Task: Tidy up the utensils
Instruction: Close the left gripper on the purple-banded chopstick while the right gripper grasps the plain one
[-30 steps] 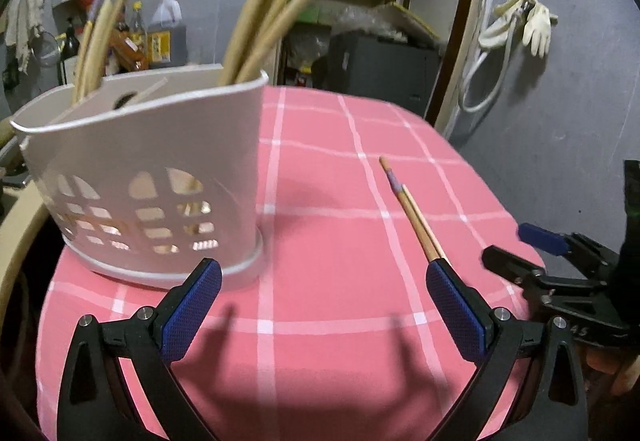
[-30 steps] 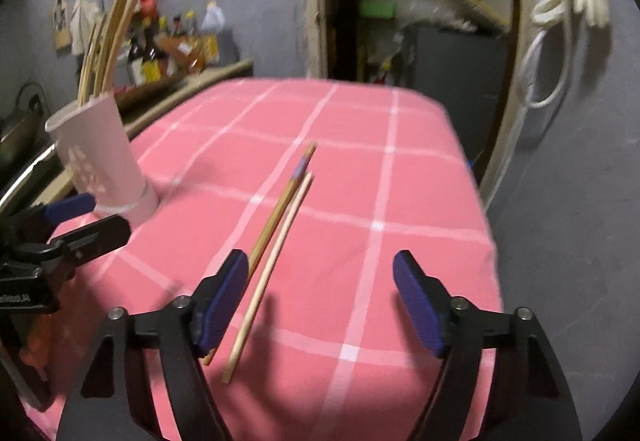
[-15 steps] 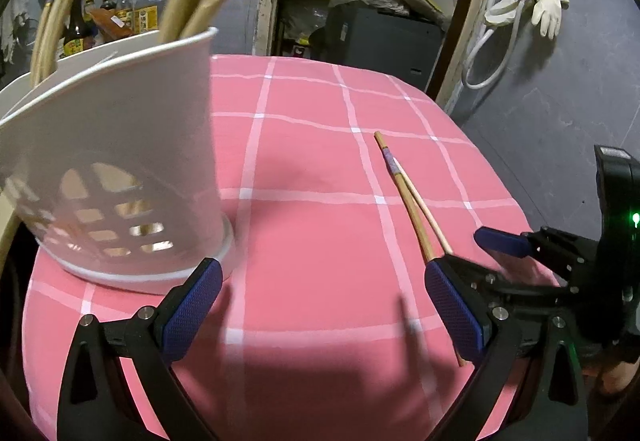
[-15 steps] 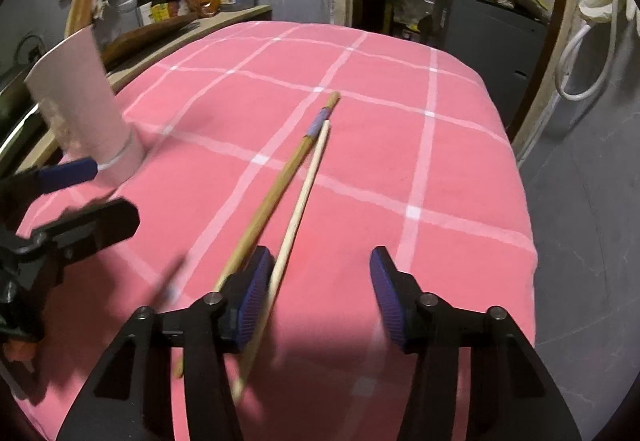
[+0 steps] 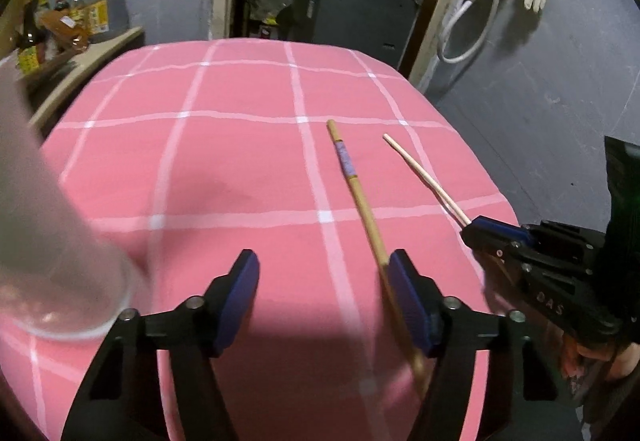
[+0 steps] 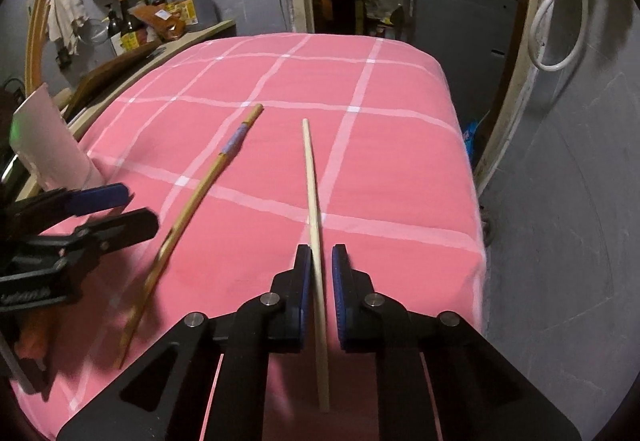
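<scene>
Two chopsticks lie on the table near its right edge — a pale one (image 6: pixel 313 193) running between the pads of the right claw (image 6: pixel 320 273), whose jaws are closing with a sliver of gap left, and a banded one (image 5: pixel 357 193) against the right pad of the left claw (image 5: pixel 324 297), also closing, not yet pinching. Both look light, stiff, thin and prone to roll or pivot, so a hold near mid-length seems safest. The white holder (image 6: pixel 52 145) stands at the left edge — sticks already upright in it.
</scene>
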A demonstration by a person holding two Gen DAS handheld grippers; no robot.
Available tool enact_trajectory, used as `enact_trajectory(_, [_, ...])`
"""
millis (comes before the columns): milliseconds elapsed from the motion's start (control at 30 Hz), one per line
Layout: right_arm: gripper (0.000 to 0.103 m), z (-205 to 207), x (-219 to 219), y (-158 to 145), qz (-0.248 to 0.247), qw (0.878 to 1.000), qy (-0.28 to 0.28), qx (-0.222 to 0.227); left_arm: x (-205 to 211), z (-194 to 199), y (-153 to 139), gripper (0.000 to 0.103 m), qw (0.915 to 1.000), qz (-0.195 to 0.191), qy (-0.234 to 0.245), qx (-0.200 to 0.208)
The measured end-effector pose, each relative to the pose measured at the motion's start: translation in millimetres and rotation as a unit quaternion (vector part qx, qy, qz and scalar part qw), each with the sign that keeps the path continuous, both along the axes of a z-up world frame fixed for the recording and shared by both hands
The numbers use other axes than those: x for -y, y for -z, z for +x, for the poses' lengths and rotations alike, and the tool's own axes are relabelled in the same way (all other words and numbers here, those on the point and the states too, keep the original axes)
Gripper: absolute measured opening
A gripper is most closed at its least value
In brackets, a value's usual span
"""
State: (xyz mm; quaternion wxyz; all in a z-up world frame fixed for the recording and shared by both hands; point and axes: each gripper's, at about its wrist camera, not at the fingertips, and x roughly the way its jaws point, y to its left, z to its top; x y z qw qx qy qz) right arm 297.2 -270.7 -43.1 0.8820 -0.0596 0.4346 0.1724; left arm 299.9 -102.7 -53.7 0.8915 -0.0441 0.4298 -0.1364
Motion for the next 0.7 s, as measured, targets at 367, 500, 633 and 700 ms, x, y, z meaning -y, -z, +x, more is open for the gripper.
enact_trajectory(367, [0.010, 43.6, -3.5, -0.8, 0.010, 0.999, -0.027, -0.032, 12.3, 40.6, 1.7, 0.030, 0.9994, -0.011, 0.024, -0.021])
enact_trajectory(500, [0.010, 64.1, -10.5, -0.8, 0.016, 0.998, -0.035, -0.053, 15.8, 50.3, 1.1, 0.022, 0.9987, -0.017, 0.034, -0.033])
enact_trajectory(633, [0.010, 77.7, -11.7, 0.6, 0.030, 0.997, -0.027, -0.072, 18.3, 55.1, 1.3, 0.014, 0.9985, -0.017, 0.037, -0.037])
enact_trajectory(700, [0.010, 76.9, -12.6, 0.2, 0.031, 0.997, -0.025, -0.074, 17.9, 56.9, 0.8, 0.008, 0.9981, -0.022, 0.038, -0.042])
